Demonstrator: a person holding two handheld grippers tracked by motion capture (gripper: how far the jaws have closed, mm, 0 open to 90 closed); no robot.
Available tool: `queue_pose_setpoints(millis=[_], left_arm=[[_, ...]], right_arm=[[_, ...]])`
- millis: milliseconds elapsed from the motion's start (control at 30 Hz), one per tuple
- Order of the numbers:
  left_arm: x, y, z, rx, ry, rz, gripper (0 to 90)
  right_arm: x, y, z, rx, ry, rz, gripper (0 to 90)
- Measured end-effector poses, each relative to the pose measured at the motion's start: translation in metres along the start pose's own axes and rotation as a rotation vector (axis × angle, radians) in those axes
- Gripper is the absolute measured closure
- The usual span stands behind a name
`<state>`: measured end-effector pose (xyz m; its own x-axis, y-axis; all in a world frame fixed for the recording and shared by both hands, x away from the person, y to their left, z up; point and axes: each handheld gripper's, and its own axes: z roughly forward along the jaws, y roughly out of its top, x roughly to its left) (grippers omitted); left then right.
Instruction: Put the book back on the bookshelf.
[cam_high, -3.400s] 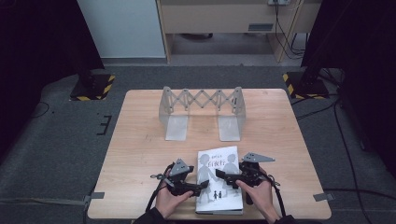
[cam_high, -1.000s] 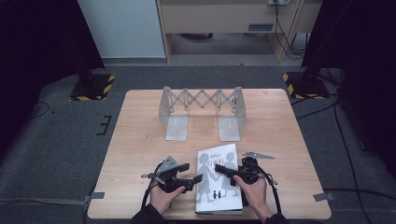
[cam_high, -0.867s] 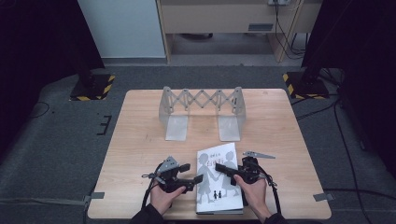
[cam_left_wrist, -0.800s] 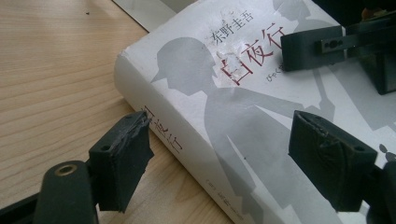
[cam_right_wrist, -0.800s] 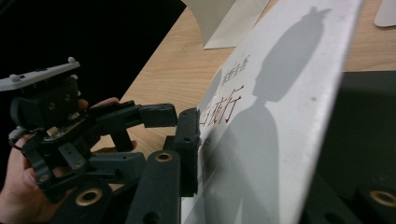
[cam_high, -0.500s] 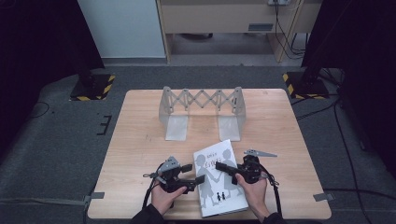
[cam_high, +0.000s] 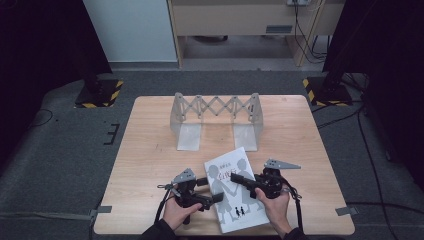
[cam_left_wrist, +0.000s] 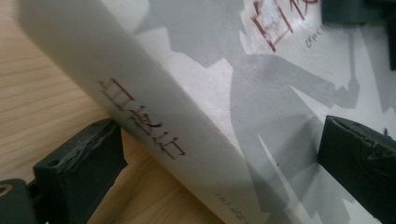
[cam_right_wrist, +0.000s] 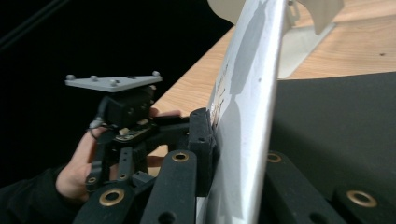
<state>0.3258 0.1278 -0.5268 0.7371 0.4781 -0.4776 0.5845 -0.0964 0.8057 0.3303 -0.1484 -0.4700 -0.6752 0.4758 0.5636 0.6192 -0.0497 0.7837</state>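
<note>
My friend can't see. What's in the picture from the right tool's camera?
The right tool pinches a white book edge-on above a wooden table. Beyond it, a hand holds the left tool at the book's other side.

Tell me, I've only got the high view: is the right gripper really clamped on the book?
Observer: Yes. In the right gripper view the right gripper pinches the book by its edge.
Operator: And the left one?
Observer: The left gripper has just been opening its fingers; they stand wide apart, with the spine between them.
Operator: Anything on that spine?
Observer: Red lettering runs along it.
</note>
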Motion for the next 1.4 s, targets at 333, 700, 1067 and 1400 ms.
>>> queue_pose_setpoints(millis=[333, 700, 1067, 1400], left_arm=[[0.001, -0.005, 0.007, 0.029, -0.032, -0.045, 0.0], [0.008, -0.01, 0.012, 0.06, -0.023, -0.113, 0.0], [0.009, -0.013, 0.016, 0.076, -0.008, -0.138, 0.4], [0.007, -0.013, 0.018, 0.073, 0.017, -0.141, 2.6]], right_arm=[[-0.008, -0.001, 0.003, 0.008, 0.012, 0.009, 82.5], [-0.018, -0.007, 0.008, 0.025, -0.101, -0.111, 65.4], [-0.027, -0.014, 0.006, 0.067, -0.188, -0.169, 48.8], [-0.036, -0.022, 0.001, 0.093, -0.282, -0.159, 34.0]])
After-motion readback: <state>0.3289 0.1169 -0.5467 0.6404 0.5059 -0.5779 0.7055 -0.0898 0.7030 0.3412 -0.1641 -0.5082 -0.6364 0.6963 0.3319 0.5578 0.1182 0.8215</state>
